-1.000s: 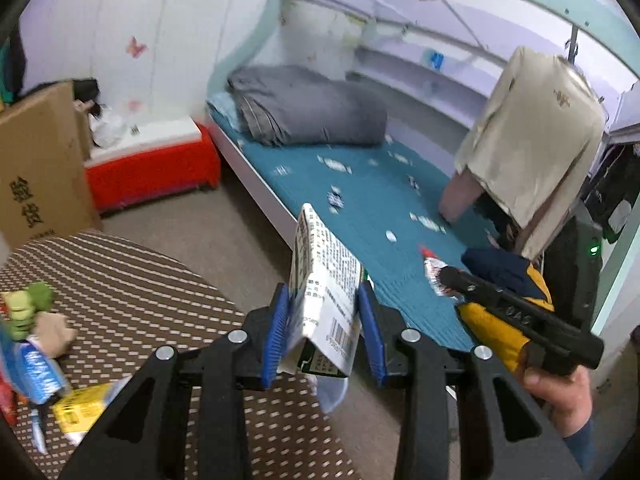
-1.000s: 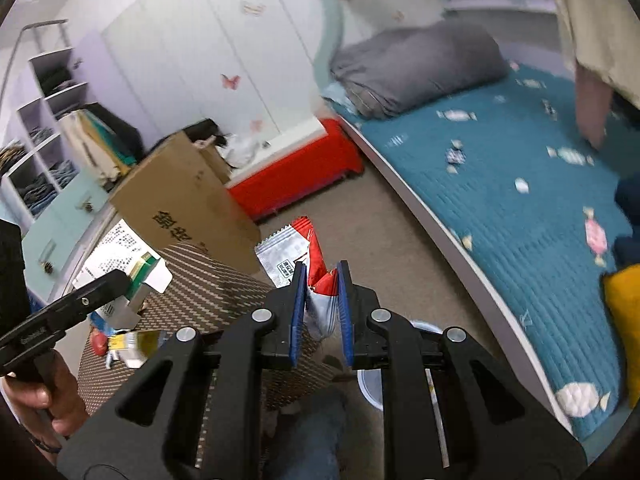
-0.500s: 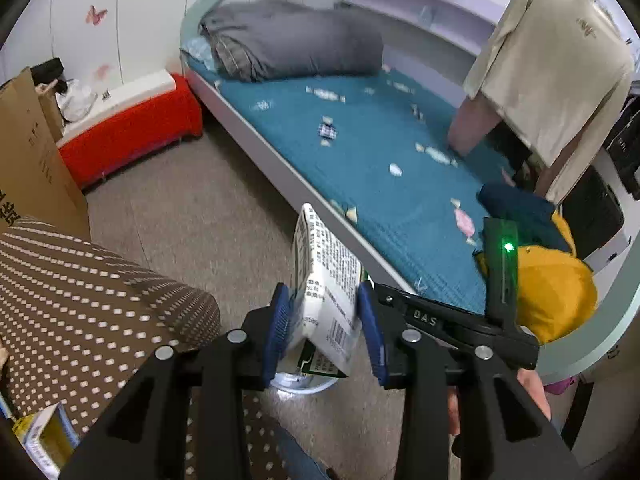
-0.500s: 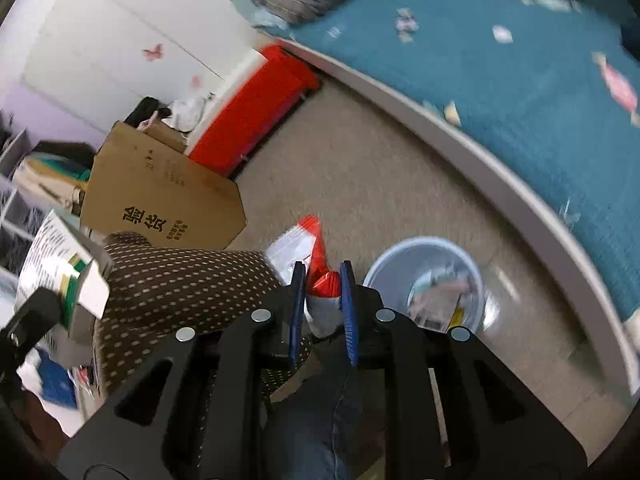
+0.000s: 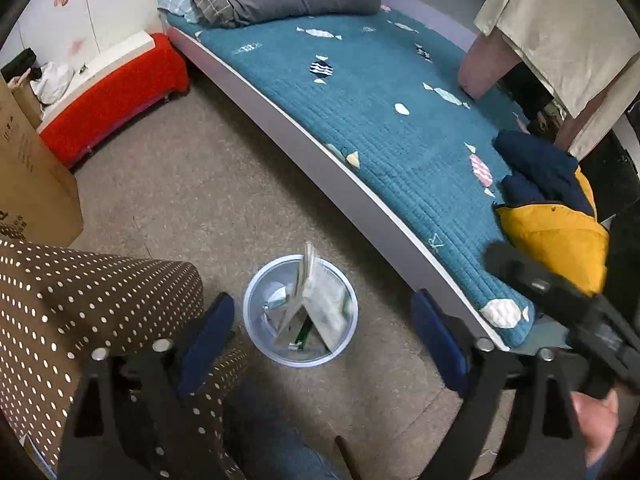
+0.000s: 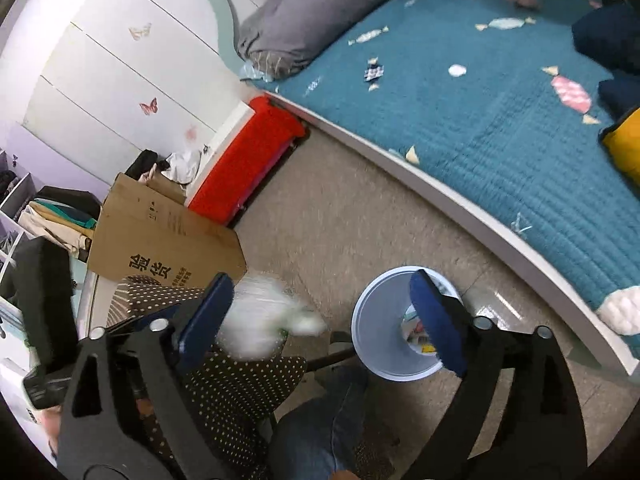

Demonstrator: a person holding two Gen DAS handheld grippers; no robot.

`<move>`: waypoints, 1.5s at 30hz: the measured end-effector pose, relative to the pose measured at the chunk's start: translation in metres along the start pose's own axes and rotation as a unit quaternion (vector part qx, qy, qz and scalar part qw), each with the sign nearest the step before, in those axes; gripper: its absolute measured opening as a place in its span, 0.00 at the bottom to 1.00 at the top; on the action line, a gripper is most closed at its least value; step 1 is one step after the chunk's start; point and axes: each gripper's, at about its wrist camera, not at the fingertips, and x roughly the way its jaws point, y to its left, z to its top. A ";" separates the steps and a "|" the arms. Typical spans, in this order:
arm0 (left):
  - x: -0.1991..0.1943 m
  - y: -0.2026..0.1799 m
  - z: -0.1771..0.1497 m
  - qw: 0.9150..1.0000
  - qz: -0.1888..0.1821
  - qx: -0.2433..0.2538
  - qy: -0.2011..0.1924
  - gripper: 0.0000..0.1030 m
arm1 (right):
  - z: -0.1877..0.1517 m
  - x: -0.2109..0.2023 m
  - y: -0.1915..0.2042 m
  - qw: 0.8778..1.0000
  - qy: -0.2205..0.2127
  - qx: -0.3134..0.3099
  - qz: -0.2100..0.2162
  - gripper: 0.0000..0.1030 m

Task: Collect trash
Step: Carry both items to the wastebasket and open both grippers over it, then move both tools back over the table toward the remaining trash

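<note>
My left gripper [image 5: 322, 298] points down over a pale blue bin [image 5: 256, 300] on the floor, and its jaws are opening with nothing between the pads. The white and green carton [image 5: 320, 304] is below them, tilted, at the bin's mouth among other scraps. My right gripper [image 6: 322, 280] hangs above the same bin [image 6: 372, 320], and its jaws are opening too. A blurred white and green thing [image 6: 260, 320] is in the air by its left finger, touching neither pad. The red and white wrapper cannot be made out for sure.
A brown table with white dots [image 5: 80, 288] lies left of the bin. A cardboard box [image 6: 160, 240] and a red bench [image 6: 248, 152] stand behind it. The bed with a teal cover [image 5: 380, 120] runs along the right. A person's jeans-clad knee [image 6: 320, 420] is close below.
Both grippers came down over the bin and opened wide. The carton left the left gripper and dropped toward the bin. The wrapper is gone from the right gripper.
</note>
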 end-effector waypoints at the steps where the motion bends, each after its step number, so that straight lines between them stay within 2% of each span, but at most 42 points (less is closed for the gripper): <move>1: -0.002 0.000 -0.001 1.000 -0.005 0.001 -0.002 0.86 | -0.002 -0.005 0.001 1.000 -0.003 0.000 0.001 0.89; 7: -0.030 0.004 -0.012 1.000 0.004 -0.001 -0.028 0.87 | -0.013 -0.021 0.019 1.000 -0.010 -0.015 0.000 0.94; 14: -0.090 0.007 -0.033 0.995 0.023 0.000 -0.097 0.90 | -0.022 -0.039 0.051 0.998 -0.031 -0.047 -0.011 0.94; 19: -0.136 0.012 -0.051 0.989 0.034 0.002 -0.146 0.91 | -0.027 -0.054 0.081 0.996 -0.043 -0.078 -0.009 0.94; 29: -0.204 0.039 -0.089 0.975 0.054 -0.023 -0.213 0.92 | -0.042 -0.074 0.145 0.989 -0.053 -0.137 0.012 0.94; 32: -0.218 0.052 -0.104 0.971 0.063 -0.032 -0.227 0.92 | -0.049 -0.080 0.171 0.984 -0.055 -0.167 0.023 0.94; 36: -0.236 0.072 -0.128 0.962 0.089 -0.042 -0.256 0.92 | -0.062 -0.082 0.200 0.977 -0.050 -0.204 0.037 0.94; 41: -0.251 0.100 -0.155 0.957 0.096 -0.072 -0.266 0.92 | -0.082 -0.073 0.230 0.967 -0.029 -0.248 0.048 0.94; 45: -0.261 0.128 -0.182 0.950 0.115 -0.097 -0.274 0.92 | -0.104 -0.061 0.253 0.956 -0.009 -0.287 0.056 0.94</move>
